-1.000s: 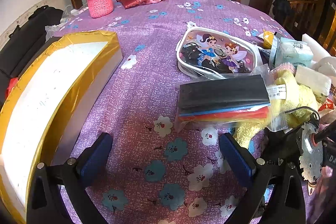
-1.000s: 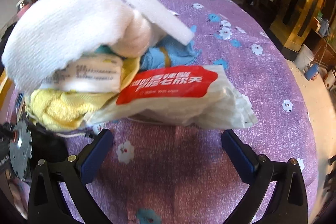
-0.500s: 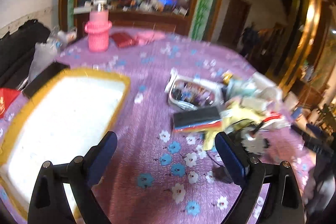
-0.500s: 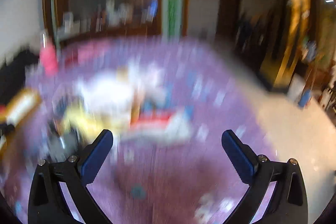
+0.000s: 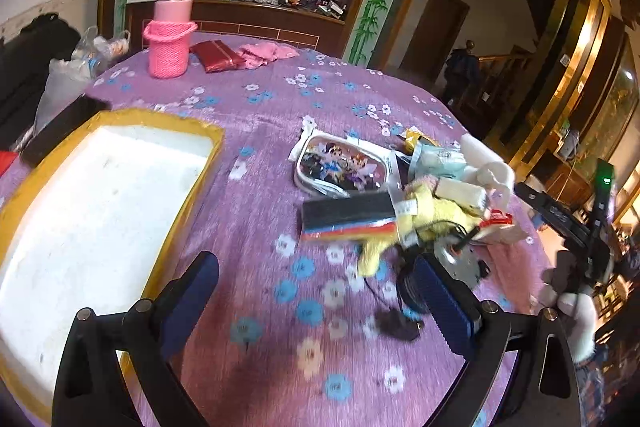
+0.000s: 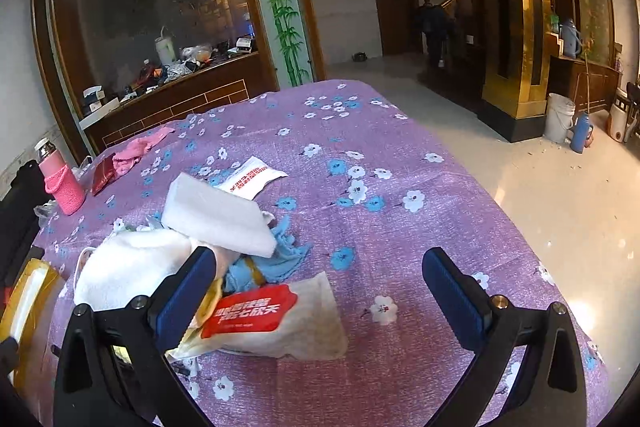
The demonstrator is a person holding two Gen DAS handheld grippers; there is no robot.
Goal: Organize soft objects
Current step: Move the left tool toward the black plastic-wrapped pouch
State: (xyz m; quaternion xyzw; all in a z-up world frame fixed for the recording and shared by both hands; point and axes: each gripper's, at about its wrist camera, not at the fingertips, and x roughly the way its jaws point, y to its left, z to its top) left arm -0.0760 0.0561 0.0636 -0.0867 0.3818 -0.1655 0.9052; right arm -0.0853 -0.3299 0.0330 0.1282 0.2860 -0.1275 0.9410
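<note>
A round table under a purple flowered cloth [image 5: 272, 131] fills both views, in a room with a wood-framed glass partition, bamboo-painted pillars [image 6: 280, 7], gilded columns and a pale tiled floor. A second ago both cameras sat low and close to the heap; now they have risen and pulled back, so the whole tabletop shows.

One gold-edged white tray [image 5: 100, 195] lies at the left. One pink knitted bottle sleeve [image 5: 168, 47] stands at the far edge, with one dark red pouch [image 5: 218, 55] and one pink cloth [image 5: 264, 51] beside it.

The soft things are heaped together right of the tray: one white towel [image 6: 132, 267], one white folded pad [image 6: 216, 217], one yellow cloth [image 5: 432, 211], one blue cloth [image 6: 276, 259], one red-labelled packet [image 6: 280, 315], one cartoon pencil case [image 5: 340, 167] and one flat pack of coloured sheets [image 5: 348, 217] (black on top). A small motor, perhaps, lies at the heap's near edge.

The left gripper [image 5: 316, 299] and right gripper [image 6: 320, 291] each hang above the cloth with jaws spread wide, holding nothing.
</note>
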